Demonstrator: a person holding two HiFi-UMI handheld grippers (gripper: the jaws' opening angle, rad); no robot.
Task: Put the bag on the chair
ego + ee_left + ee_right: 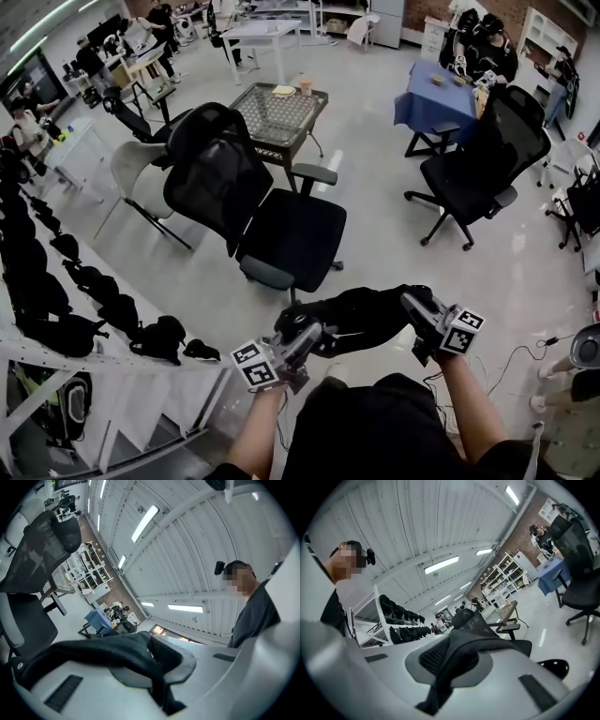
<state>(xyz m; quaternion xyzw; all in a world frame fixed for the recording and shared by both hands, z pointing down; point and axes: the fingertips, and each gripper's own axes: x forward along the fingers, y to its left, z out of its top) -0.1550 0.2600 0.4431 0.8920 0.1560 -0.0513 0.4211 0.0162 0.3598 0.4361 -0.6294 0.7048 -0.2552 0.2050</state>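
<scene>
A black bag (368, 317) hangs between my two grippers, just in front of the person's body. My left gripper (317, 332) is shut on the bag's black strap (140, 656), which runs between its jaws. My right gripper (411, 304) is shut on another black strap (457, 660) of the same bag. The black office chair (281, 234) stands right beyond the bag, its seat facing me and bare. In the left gripper view the chair (33, 569) is at the left; in the right gripper view the chair (485, 623) is just past the jaws.
A second black office chair (483, 164) stands at the right, a white chair (141, 178) at the left. Behind the near chair is a mesh-top table (279, 114); a blue-covered table (433, 98) lies farther right. A white shelf (56, 361) with several black bags runs along the left.
</scene>
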